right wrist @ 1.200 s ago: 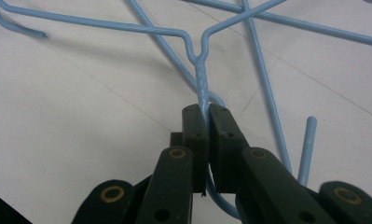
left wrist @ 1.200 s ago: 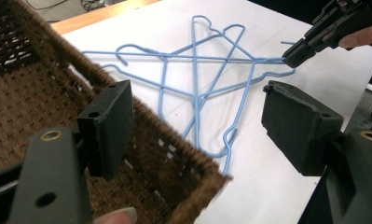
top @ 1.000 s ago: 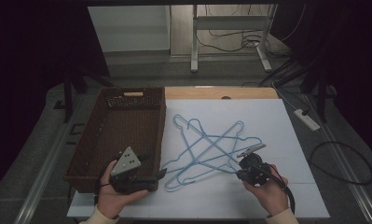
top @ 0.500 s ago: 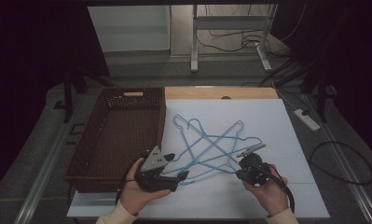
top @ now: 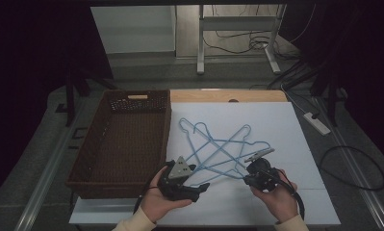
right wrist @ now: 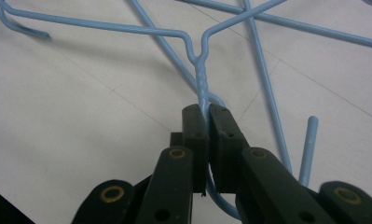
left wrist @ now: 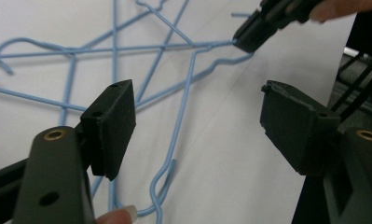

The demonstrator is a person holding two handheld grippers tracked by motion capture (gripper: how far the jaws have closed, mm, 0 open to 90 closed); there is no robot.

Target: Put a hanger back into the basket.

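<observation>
While the blue wire hangers [top: 222, 150] lie tangled on the white table [top: 295, 144], right of the basket [top: 127, 139], the left gripper [top: 195, 185] and right gripper [top: 248, 179] meet their near ends. Close up, the left gripper [left wrist: 197, 121] is spread around a hook [left wrist: 162, 186]. The right gripper [right wrist: 206, 135] pinches a twisted neck [right wrist: 201, 79]; light, springy, slippery wire likely snags, so necks grip best.
</observation>
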